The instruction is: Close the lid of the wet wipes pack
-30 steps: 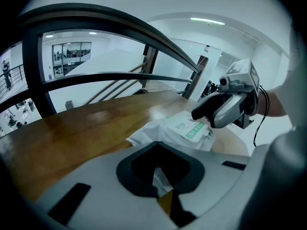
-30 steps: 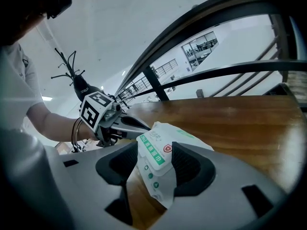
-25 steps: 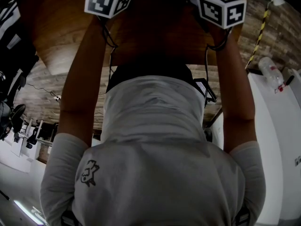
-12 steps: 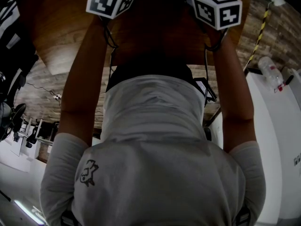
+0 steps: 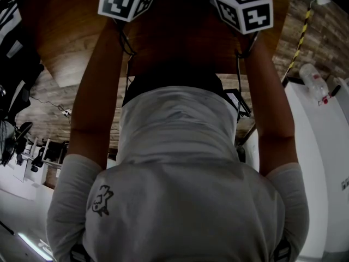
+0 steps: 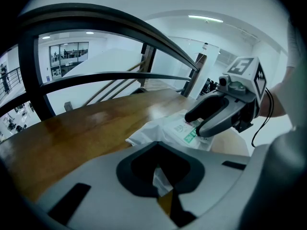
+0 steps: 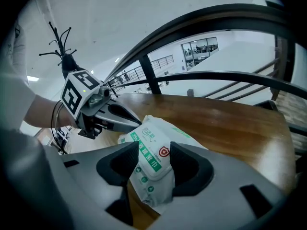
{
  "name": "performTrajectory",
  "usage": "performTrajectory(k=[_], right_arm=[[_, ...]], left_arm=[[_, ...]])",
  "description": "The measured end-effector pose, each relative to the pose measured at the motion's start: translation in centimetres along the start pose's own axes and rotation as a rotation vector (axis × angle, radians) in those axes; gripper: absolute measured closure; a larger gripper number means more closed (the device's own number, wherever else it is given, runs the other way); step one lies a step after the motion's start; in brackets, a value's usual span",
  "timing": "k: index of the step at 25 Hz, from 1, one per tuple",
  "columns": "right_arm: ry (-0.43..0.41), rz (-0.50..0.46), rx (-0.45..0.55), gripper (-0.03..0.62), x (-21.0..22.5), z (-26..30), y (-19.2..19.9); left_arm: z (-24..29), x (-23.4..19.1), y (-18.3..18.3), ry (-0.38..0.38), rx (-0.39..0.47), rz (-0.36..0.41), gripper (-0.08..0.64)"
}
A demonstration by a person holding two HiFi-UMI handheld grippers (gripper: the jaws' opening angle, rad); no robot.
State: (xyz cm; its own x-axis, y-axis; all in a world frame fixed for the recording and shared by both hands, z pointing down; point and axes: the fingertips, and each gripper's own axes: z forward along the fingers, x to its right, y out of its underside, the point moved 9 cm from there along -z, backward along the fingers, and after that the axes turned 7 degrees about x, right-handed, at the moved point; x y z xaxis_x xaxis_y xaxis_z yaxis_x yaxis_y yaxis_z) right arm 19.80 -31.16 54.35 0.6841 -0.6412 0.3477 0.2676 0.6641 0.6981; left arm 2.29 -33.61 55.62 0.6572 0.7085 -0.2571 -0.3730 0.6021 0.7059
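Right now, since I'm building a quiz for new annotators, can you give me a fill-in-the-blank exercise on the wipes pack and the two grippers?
1. The wet wipes pack lies on a ___ table.
2. The band of lettering across the pack's face is ___.
3. Of the left gripper and the right gripper, the one with the pack's printed face between its jaws is the ___.

Missing words: wooden; green; right.
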Motion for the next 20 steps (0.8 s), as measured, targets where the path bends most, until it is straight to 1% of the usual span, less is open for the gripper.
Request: performTrajectory(k=[5,14,20], right_arm=[[0.013,-0.018,-0.006,0.376,-0.13,0.12,-0.05],[0.054,-0.096,-0.028,0.376,-0.71,0.25,-0.10],[0.077,-0.115,-0.036,0.376,-0.90,0.30,0.07]], left_arm=[[0.03,-0.03,-0.02,-0.003,-0.004,0.010,0.546],[0.09,0.13,-0.19,-0.003,0.002,0.019,0.546],[0.05,0.10,-0.16,-0.003,-0.009,0.021,0.546]])
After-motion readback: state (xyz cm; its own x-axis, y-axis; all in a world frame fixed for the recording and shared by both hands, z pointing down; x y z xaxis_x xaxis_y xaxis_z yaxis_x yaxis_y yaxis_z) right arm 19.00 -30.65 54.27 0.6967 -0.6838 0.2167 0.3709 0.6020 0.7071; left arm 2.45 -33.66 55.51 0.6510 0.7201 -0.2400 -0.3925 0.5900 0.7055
